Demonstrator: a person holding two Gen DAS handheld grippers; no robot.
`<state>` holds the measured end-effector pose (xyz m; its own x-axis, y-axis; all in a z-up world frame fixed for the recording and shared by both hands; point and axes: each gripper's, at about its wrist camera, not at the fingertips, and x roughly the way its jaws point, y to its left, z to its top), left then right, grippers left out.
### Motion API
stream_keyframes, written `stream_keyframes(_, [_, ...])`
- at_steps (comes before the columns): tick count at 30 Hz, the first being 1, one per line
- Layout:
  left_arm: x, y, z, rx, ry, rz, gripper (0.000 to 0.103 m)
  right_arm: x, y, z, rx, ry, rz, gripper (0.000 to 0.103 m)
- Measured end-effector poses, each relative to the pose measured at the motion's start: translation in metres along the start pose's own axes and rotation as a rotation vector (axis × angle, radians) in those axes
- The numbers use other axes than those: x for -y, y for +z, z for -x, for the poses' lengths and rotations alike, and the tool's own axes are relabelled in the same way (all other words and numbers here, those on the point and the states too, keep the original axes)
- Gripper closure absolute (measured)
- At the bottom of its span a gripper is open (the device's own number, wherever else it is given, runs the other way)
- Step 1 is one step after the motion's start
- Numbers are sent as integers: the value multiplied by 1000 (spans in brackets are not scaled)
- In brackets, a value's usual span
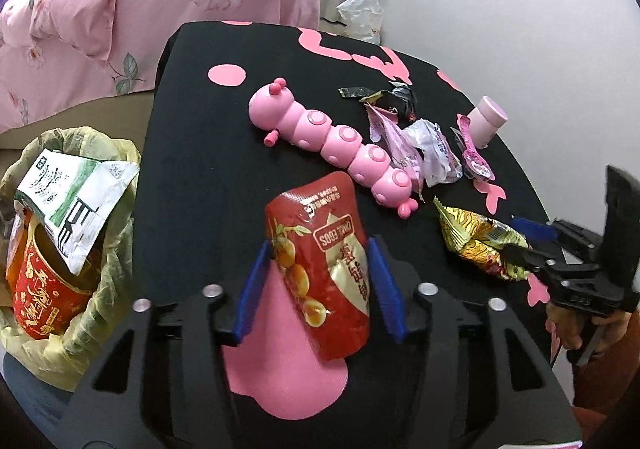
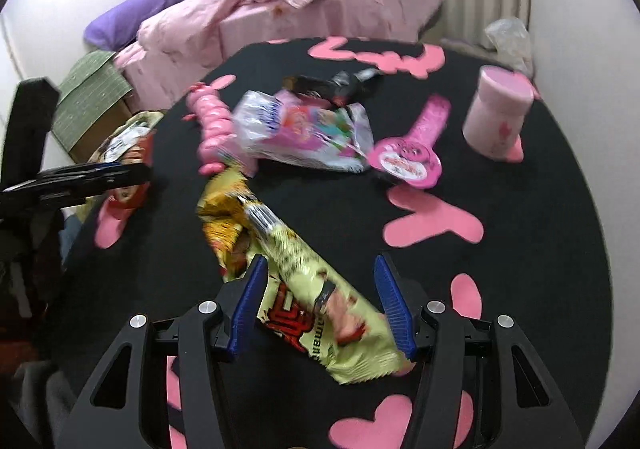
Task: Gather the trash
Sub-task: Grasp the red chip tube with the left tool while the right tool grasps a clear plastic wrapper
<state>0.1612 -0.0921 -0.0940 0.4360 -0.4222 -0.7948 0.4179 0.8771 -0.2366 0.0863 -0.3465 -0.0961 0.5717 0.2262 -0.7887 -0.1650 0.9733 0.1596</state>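
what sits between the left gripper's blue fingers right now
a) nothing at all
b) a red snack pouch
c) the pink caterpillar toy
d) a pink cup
b: in the left wrist view the red snack pouch lies between the blue fingers of the left gripper, while the pink caterpillar toy and the pink cup sit farther back on the black table.

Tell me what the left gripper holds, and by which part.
The red pouch sits between its pads at mid-length; a firm grip cannot be told.

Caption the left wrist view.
Left gripper straddles a red snack pouch on the black table, beside a full trash bag.
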Motion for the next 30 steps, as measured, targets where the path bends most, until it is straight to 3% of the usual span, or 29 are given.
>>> stream_keyframes(5, [0, -2, 0, 6, -47, 11, 41, 17, 23, 10, 105, -129, -55, 50])
stream_keyframes(9, [-2, -3, 1, 10, -64, 15, 36, 35, 47, -19, 78, -203, -33, 50])
stream_keyframes(14, [-1, -4, 3, 19, -29, 9, 34, 50, 63, -53, -6, -153, -20, 51])
stream_keyframes(16, [2, -4, 4, 20, -8, -3, 34, 52, 64, -58, -18, -145, -19, 63])
stream_keyframes(17, [2, -5, 5, 24, 0, -10, 34, 50, 64, -59, -20, -141, -14, 75])
stream_keyframes(20, [5, -4, 9, 35, 9, -23, 34, 46, 60, -54, -14, -119, -1, 82])
stream_keyframes(30, [12, -6, 19, 48, -40, -38, 34, 46, 38, -25, 12, -112, -22, 87])
